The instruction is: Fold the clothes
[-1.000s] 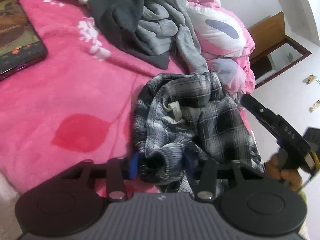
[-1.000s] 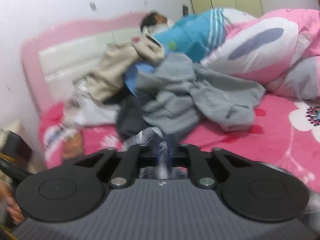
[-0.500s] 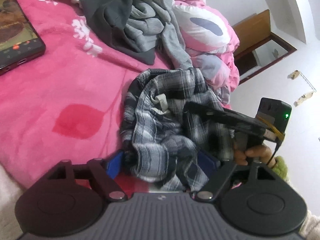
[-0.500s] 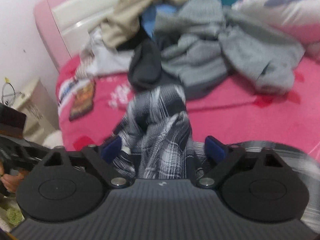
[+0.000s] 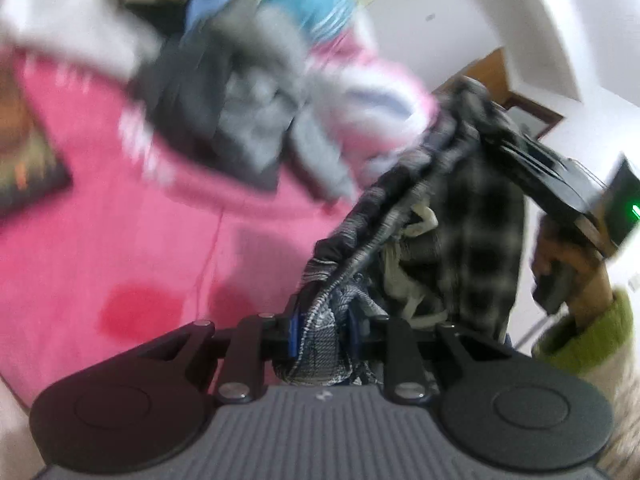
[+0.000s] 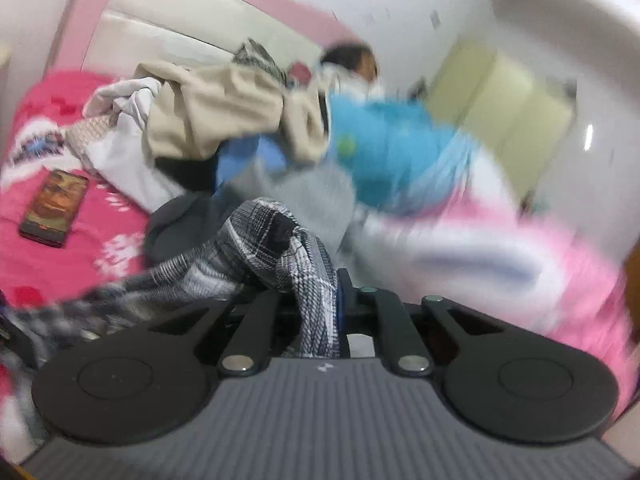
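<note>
Item: plaid garment (image 5: pixel 476 216). It was lying crumpled on the pink bed (image 5: pixel 120 240) a second ago; now I am holding it strung up between my 2 claws, clear of the bed. My left claw (image 5: pixel 322 334) is closing on a bunched edge. My right claw (image 6: pixel 316 312) is clamped on another fold, raised higher than before. Motion blur is smearing the clothes pile (image 6: pixel 224 120) and phone (image 6: pixel 54 208); the garment's shape stays unreadable.

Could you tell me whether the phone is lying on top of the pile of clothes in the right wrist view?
No, the phone lies flat on the pink bedspread, left of the clothes pile.
</note>
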Motion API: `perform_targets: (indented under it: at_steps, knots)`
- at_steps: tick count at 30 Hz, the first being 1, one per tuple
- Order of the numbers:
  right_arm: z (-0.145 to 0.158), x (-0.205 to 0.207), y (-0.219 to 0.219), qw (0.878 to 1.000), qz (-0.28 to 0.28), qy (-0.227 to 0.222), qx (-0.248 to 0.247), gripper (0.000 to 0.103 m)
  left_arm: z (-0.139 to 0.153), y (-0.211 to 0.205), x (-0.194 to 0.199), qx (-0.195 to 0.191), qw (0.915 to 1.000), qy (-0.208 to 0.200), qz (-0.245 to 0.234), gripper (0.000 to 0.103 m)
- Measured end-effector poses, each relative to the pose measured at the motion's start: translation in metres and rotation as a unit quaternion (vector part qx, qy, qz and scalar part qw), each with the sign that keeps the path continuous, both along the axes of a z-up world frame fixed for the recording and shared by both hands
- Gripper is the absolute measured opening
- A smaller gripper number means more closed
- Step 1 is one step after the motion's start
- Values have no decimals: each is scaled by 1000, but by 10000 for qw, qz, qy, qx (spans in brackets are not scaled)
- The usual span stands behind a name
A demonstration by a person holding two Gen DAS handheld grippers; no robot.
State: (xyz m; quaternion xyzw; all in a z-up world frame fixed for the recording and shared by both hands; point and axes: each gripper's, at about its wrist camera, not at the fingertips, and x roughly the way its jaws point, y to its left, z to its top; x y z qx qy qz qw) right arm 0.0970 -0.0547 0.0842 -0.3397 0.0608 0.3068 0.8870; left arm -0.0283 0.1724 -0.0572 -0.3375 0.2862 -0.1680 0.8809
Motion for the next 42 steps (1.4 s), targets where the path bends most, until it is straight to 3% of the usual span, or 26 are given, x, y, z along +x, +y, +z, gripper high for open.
perform_targets:
  at_steps: [2, 5, 9, 13, 16, 19, 20, 21, 23, 26, 28, 31, 36, 38, 42]
  knots:
    - [9, 2, 25, 9987, 219, -389, -252, 6, 16, 10, -10, 149, 9994, -283, 151, 23]
    - [22, 17, 68, 9970, 617, -414, -232, 7, 31, 29, -20, 337, 9972, -488, 462, 23]
    - [17, 44, 128, 9931, 1145, -183, -185, 7, 26, 60, -17, 561, 9934, -173, 986, 24]
    - [-30, 76, 175, 9901, 1281, 433, -387, 10, 2, 71, 2, 791, 9900, 448, 1081, 28]
    - [-82, 100, 199, 9840, 1109, 1142, -800, 20, -14, 66, 9, 1165, 9838, 786, 1113, 38]
    - [-110, 107, 202, 9785, 938, 1483, -1082, 32, -11, 59, 9, 1435, 9809, 692, 1115, 46]
    - [-113, 106, 200, 9779, 917, 1516, -1113, 39, -9, 59, 7, 1458, 9809, 643, 1116, 51]
    - [-116, 105, 197, 9772, 895, 1548, -1144, 52, -7, 59, 5, 1481, 9809, 594, 1117, 56]
    - [-105, 100, 186, 9785, 875, 1540, -1055, 67, -2, 59, 1, 1527, 9807, 496, 1118, 60]
    - [-78, 95, 161, 9806, 839, 1591, -780, 81, 3, 58, -8, 1599, 9792, 344, 1203, 66]
    - [-58, 90, 138, 9832, 706, 1608, -506, 82, 6, 56, -14, 1654, 9777, 233, 1275, 68]
    - [-25, 74, 87, 9837, 370, 1720, 365, 83, 17, 50, -23, 1744, 9752, 33, 1361, 68]
    - [8, 21, -19, 9600, -94, 1861, 2090, 83, 33, 32, -28, 1818, 9748, -355, 1243, 70]
    - [8, -11, -55, 9552, -350, 1703, 2396, 82, 36, 19, -23, 1887, 9752, -440, 1073, 70]
    - [-12, -62, -122, 9515, -909, 1484, 2538, 80, 33, -16, -6, 2047, 9757, -518, 584, 70]
